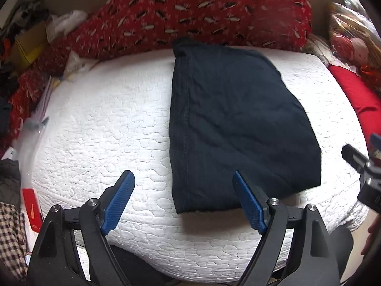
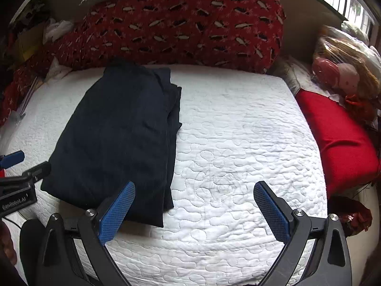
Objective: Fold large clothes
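A dark navy garment (image 1: 238,124) lies folded into a long rectangle on the white quilted bed (image 1: 107,131). My left gripper (image 1: 183,178) hovers above its near end with its blue pads wide apart and nothing between them. In the right wrist view the same garment (image 2: 119,138) lies left of centre. My right gripper (image 2: 194,190) stands open over the bare quilt (image 2: 238,143) beside the garment's near right corner, holding nothing. Each gripper shows at the edge of the other's view: the right gripper (image 1: 357,157) and the left gripper (image 2: 19,166).
A long red patterned pillow (image 1: 190,16) lies along the head of the bed. A red cushion (image 2: 338,138) and a doll in plastic wrap (image 2: 345,71) sit at the right. Boxes, papers and clothes (image 1: 23,47) crowd the left side.
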Motion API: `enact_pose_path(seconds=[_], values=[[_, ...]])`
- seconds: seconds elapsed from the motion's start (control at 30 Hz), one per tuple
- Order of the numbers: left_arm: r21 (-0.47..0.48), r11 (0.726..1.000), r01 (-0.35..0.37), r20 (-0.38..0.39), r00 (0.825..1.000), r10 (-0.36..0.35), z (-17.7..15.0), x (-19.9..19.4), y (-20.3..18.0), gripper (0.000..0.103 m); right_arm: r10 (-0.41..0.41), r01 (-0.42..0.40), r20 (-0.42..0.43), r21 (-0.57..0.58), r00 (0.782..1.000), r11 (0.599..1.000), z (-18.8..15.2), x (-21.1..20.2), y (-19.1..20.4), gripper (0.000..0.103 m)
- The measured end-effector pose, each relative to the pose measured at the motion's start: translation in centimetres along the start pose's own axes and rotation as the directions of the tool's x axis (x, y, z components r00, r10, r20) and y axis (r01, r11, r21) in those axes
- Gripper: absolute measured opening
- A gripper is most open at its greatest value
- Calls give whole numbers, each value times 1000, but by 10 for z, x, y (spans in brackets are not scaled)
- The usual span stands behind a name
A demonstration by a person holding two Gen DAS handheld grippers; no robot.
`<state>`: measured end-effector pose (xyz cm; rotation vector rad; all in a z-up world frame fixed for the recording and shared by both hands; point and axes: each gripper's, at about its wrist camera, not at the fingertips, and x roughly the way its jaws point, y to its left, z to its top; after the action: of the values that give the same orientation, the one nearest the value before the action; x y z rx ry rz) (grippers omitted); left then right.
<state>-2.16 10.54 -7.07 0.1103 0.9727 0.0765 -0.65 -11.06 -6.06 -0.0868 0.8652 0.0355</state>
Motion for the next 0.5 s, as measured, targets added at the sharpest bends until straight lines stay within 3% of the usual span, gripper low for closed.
enact_pose_path(seconds=[0.5], values=[[49, 998, 34, 117, 992, -39, -21, -36, -26, 85, -13, 5, 89, 83, 996, 997, -20, -34, -9, 102]])
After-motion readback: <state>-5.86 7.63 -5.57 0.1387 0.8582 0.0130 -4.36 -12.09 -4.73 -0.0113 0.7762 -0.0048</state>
